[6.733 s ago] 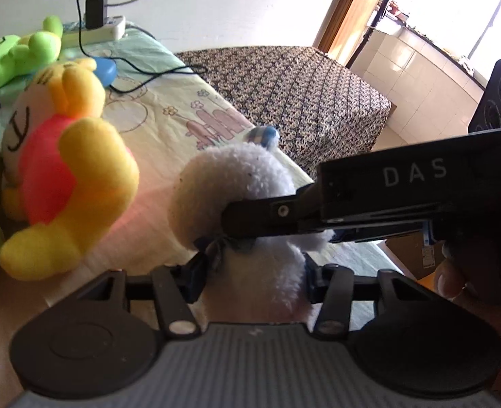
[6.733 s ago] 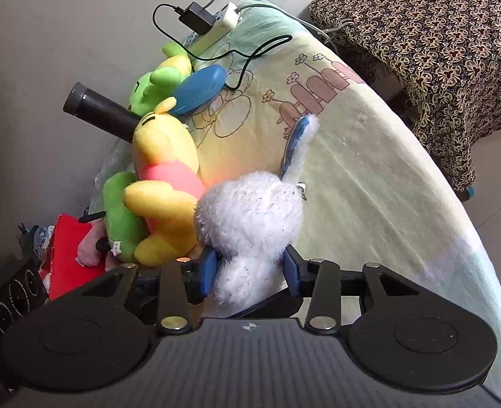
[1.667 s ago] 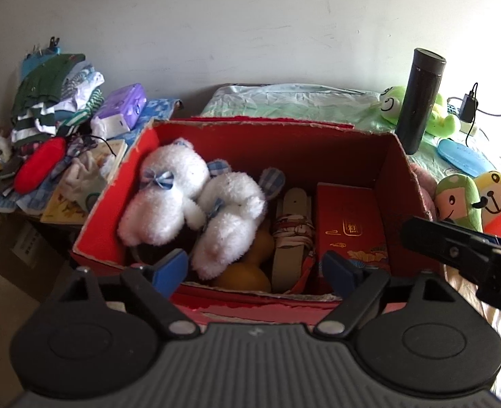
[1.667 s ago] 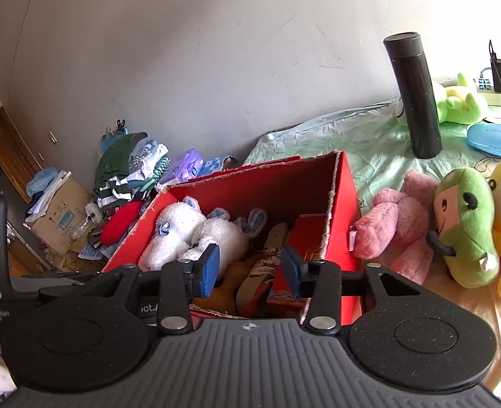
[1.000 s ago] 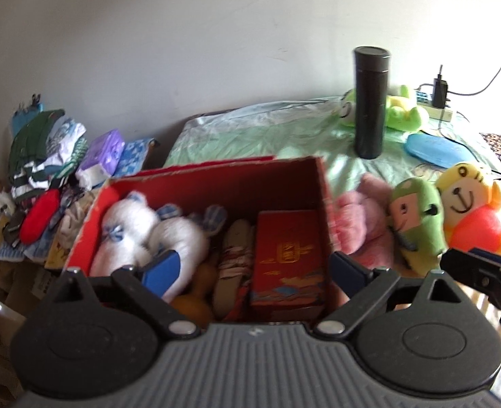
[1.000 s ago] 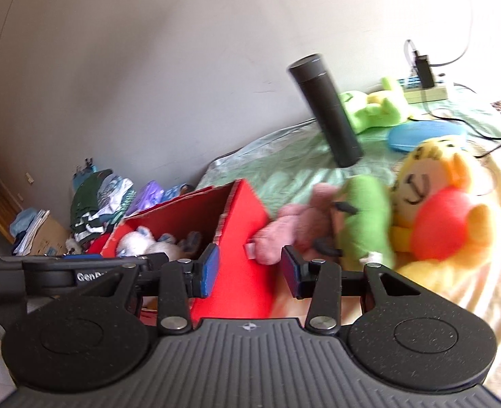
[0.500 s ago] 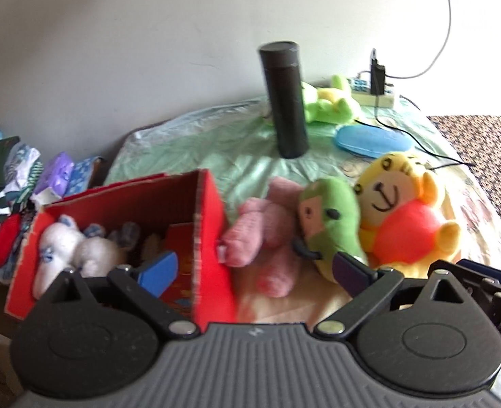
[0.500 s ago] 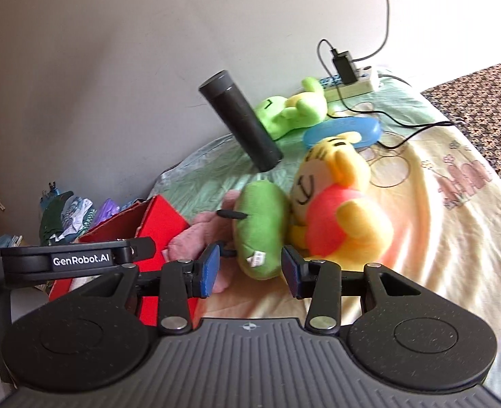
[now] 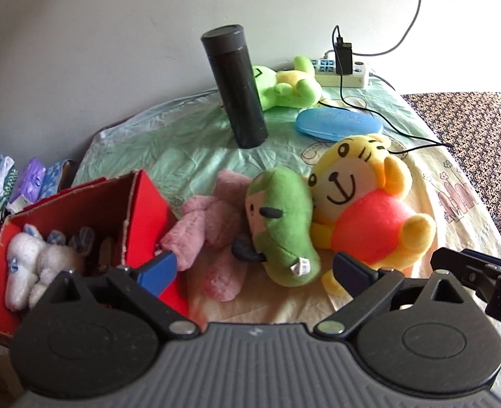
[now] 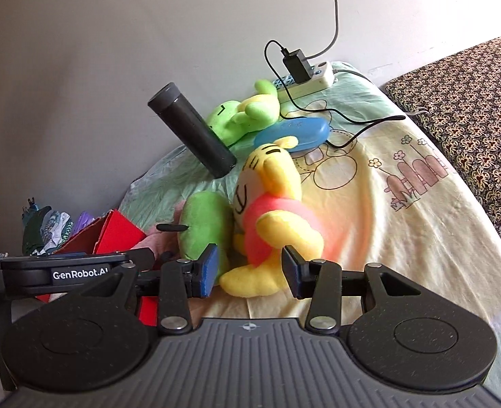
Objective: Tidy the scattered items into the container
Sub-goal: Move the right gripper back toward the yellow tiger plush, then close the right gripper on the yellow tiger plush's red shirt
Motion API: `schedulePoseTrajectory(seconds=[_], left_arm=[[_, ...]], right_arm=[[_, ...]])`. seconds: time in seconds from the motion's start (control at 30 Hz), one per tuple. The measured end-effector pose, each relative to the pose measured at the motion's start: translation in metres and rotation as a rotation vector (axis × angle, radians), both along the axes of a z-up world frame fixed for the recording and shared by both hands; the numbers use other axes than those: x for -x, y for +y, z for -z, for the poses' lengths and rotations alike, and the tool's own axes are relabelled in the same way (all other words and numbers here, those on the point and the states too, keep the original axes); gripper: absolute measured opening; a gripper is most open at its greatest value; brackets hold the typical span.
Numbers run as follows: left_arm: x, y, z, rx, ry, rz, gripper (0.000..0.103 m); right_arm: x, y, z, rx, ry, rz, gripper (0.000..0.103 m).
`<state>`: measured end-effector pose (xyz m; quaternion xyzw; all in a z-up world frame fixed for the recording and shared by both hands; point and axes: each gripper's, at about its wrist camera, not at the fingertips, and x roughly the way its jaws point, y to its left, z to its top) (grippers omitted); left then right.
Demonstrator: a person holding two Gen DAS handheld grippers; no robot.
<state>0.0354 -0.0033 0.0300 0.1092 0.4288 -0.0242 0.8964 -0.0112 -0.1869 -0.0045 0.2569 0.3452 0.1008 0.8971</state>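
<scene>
Right tool [image 10: 250, 273] spread apart, straddling the yellow bear plush's [image 10: 270, 217] foot on the bed [image 10: 403, 224], maybe not touching. Left tool [image 9: 250, 268] wide apart too, near the green plush [image 9: 281, 224]. Red box [image 9: 145, 204] off left.

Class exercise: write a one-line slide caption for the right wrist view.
Open right gripper frames the yellow plush lying beside the green plush on the bed.

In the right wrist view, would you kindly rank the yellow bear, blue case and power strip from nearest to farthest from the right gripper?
From the right gripper:
1. Yellow bear, right at the fingertips.
2. Blue case, behind it, mid-bed.
3. Power strip, by the wall.
</scene>
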Motion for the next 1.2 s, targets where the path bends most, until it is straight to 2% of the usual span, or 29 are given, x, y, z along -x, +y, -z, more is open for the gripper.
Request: schedulePoseTrajectory(seconds=[0.1, 0.2, 0.4, 0.57, 0.7, 0.8, 0.93, 1.0, 1.07, 1.1, 1.13, 1.2], left_arm=[[-0.006, -0.008, 0.013, 0.044, 0.04, 0.039, 0.099], [-0.01, -0.016, 0.034, 0.105, 0.117, 0.093, 0.099], [-0.005, -0.037, 0.071, 0.133, 0.189, 0.201, 0.099], [-0.014, -0.036, 0.08, 0.173, 0.182, 0.209, 0.098], [-0.022, -0.031, 0.09, 0.229, 0.175, 0.195, 0.098], [-0.023, -0.032, 0.1, 0.251, 0.193, 0.201, 0.098], [-0.024, -0.037, 0.108, 0.249, 0.198, 0.207, 0.098], [-0.025, -0.038, 0.106, 0.255, 0.17, 0.208, 0.098], [-0.027, -0.04, 0.105, 0.28, 0.151, 0.214, 0.093], [-0.028, -0.041, 0.105, 0.284, 0.144, 0.218, 0.09], [-0.028, -0.043, 0.106, 0.268, 0.134, 0.223, 0.081], [-0.028, -0.048, 0.108, 0.222, 0.116, 0.245, 0.075]], right_arm=[[-0.005, -0.007, 0.006, 0.003, 0.019, 0.008, 0.045], [-0.011, -0.014, 0.013, 0.01, 0.046, 0.018, 0.045], [-0.022, -0.03, 0.031, 0.03, 0.106, 0.04, 0.045], [-0.033, -0.043, 0.032, -0.031, 0.101, 0.049, 0.046], [-0.05, -0.038, 0.028, -0.056, 0.084, 0.018, 0.054], [-0.063, -0.03, 0.032, -0.058, 0.098, -0.007, 0.054], [-0.074, -0.017, 0.045, -0.064, 0.146, -0.062, 0.065], [-0.076, -0.013, 0.053, -0.068, 0.168, -0.077, 0.066], [-0.08, -0.015, 0.06, -0.1, 0.203, -0.077, 0.066], [-0.081, -0.019, 0.064, -0.136, 0.22, -0.076, 0.061], [-0.082, -0.023, 0.067, -0.173, 0.235, -0.071, 0.057], [-0.082, -0.03, 0.07, -0.22, 0.254, -0.054, 0.053]])
